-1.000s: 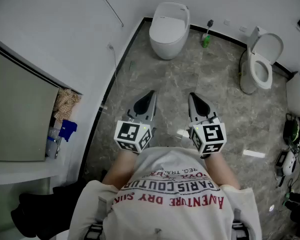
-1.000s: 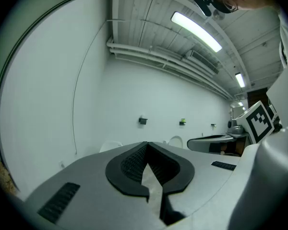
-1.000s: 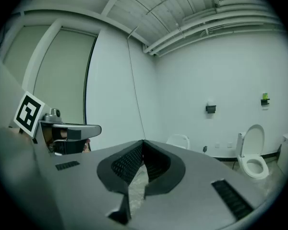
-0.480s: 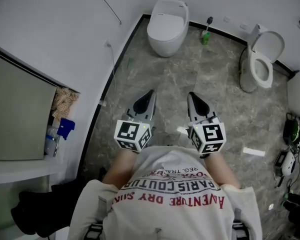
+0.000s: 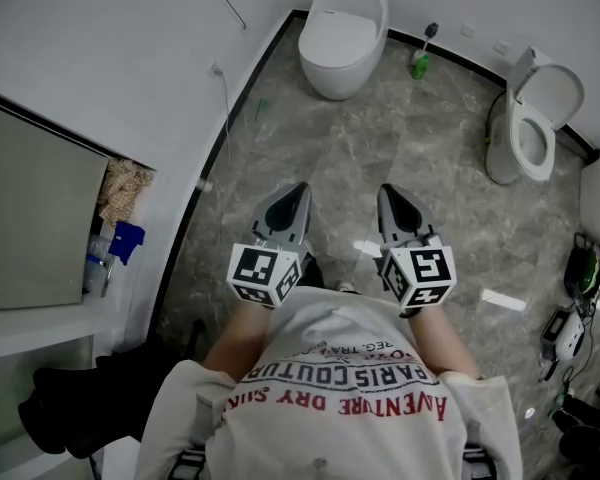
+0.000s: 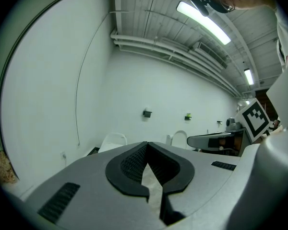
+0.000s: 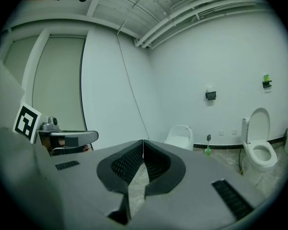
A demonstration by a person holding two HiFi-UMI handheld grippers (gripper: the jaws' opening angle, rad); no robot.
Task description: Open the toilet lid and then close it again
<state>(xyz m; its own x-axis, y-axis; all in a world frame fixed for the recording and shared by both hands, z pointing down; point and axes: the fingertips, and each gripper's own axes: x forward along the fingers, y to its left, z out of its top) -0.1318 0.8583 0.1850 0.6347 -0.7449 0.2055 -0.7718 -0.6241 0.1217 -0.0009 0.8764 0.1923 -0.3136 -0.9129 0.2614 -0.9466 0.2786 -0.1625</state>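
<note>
A white toilet with its lid down [image 5: 342, 36] stands far ahead by the left wall; it also shows as the closed toilet [image 6: 113, 140] and closed toilet [image 7: 180, 134]. A second toilet with its lid raised [image 5: 533, 128] stands at the right, seen too as the open toilet [image 7: 259, 145]. My left gripper [image 5: 298, 190] and right gripper [image 5: 385, 192] hang side by side in front of the person's chest, well short of both toilets. The left gripper [image 6: 146, 144] and right gripper [image 7: 143, 142] are both shut with nothing between the fingers.
A toilet brush in a green holder [image 5: 421, 60] stands between the two toilets by the back wall. Shelves with cloth and bottles [image 5: 115, 230] line the left side. Cables and devices [image 5: 578, 280] lie on the grey marble floor [image 5: 420, 158] at the right.
The head view has shifted slightly, and a shoe now shows under the left gripper. Both grippers keep their side-by-side pose, shut.
</note>
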